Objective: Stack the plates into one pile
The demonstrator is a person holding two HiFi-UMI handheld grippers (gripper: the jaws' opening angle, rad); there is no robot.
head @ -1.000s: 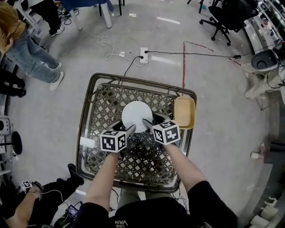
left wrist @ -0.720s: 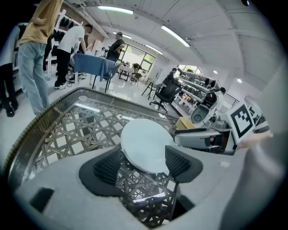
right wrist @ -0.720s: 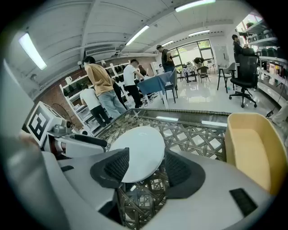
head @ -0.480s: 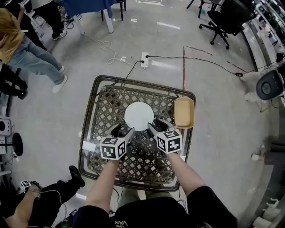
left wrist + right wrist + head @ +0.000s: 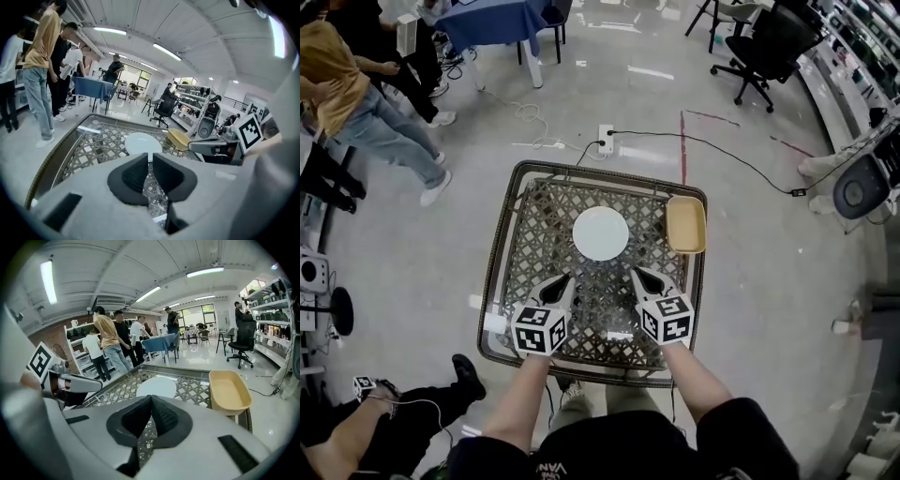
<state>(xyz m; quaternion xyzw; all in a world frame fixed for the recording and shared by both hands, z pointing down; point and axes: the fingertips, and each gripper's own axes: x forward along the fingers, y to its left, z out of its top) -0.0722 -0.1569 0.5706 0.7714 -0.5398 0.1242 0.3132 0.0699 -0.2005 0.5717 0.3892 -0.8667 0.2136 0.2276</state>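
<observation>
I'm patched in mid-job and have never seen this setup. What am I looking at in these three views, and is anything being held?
There is no robot here. A person holds a pair of tongs in each hand, each carrying a marker cube. The head view comes from a camera on the person's head, looking down. The two gripper views come from cameras riding on the tongs, looking along their jaws. The left tongs and right tongs hover over the near half of a lattice table. Both have just been closing with nothing between them: the right pair is shut, the left all but shut. On the table lie a round white plate and, at its right edge, a yellowish rectangular dish. Whether the plate is one or several cannot be told.
</observation>
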